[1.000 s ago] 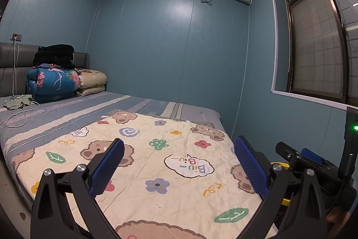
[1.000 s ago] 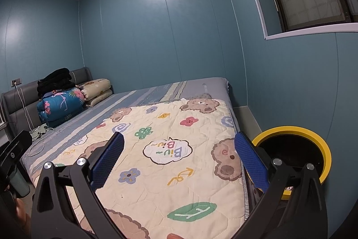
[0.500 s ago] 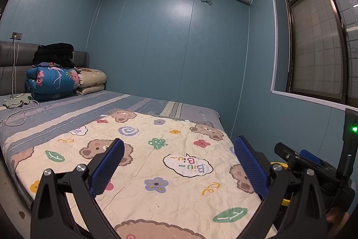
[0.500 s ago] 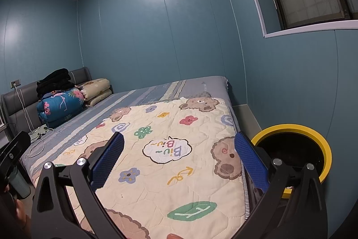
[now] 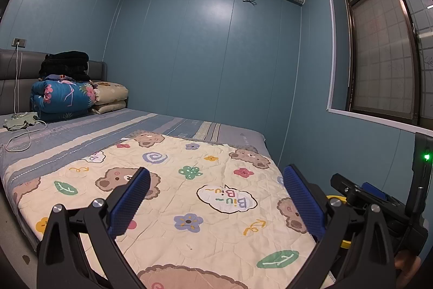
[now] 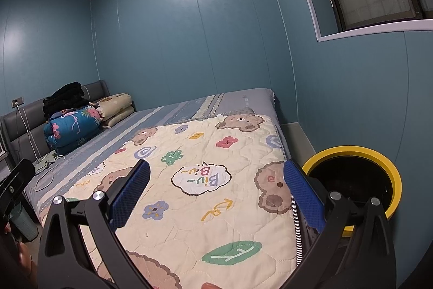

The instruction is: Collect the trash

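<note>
Trash bin (image 6: 393, 178), yellow-rimmed with a black inside, stands on the floor at the bed's right corner, hard against the blue wall, just beyond my right tool (image 6: 216, 197). Both that and my left tool (image 5: 216, 199) hang spread and empty over the patterned quilt (image 5: 189, 197), much as a second ago, with only slight drift in view. Quilt surface lies flat ahead; folded bedding (image 5: 65, 96) sits far off at the headboard.

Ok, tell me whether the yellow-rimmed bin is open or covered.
Open: the yellow-rimmed bin shows a dark, uncovered mouth with no lid on it. What is inside is too dark to tell.
</note>
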Action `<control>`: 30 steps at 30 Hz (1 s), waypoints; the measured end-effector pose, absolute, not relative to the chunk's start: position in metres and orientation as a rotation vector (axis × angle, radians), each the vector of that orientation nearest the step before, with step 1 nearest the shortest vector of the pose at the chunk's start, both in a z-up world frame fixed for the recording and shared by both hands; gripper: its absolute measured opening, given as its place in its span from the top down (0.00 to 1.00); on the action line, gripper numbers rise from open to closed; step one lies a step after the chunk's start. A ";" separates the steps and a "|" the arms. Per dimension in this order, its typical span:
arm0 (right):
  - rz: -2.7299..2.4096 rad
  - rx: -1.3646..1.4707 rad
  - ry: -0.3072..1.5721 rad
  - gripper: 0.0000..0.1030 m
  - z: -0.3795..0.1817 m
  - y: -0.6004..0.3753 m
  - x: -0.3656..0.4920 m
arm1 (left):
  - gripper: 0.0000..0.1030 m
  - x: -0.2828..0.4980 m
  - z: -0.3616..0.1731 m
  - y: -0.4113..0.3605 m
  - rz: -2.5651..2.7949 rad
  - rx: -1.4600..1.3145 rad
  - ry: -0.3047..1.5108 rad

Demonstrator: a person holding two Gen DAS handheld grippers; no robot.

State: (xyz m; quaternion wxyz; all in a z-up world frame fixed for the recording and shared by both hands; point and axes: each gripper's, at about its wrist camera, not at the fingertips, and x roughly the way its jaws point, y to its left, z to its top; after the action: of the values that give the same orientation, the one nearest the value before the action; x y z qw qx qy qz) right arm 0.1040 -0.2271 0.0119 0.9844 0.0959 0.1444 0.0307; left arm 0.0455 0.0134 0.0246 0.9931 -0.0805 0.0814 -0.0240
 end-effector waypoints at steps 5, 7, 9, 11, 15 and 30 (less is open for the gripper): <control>0.062 0.195 0.293 0.08 0.011 -0.227 0.104 | 0.08 0.046 0.024 0.014 -0.048 -0.161 0.163; 0.060 0.196 0.294 0.08 0.010 -0.227 0.105 | 0.08 0.046 0.024 0.013 -0.048 -0.161 0.164; 0.060 0.197 0.297 0.08 0.010 -0.226 0.104 | 0.08 0.046 0.025 0.013 -0.049 -0.161 0.164; 0.060 0.200 0.301 0.08 0.008 -0.225 0.104 | 0.08 0.046 0.025 0.014 -0.050 -0.160 0.164; 0.060 0.203 0.303 0.08 0.007 -0.226 0.105 | 0.08 0.046 0.025 0.013 -0.049 -0.161 0.165; 0.059 0.210 0.312 0.08 0.002 -0.225 0.106 | 0.08 0.047 0.024 0.011 -0.052 -0.159 0.169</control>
State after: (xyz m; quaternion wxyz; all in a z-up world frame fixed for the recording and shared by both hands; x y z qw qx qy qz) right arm 0.1056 -0.2248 0.0024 0.9819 0.1046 0.1553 0.0296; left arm 0.0467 0.0113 0.0238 0.9929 -0.0793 0.0845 -0.0262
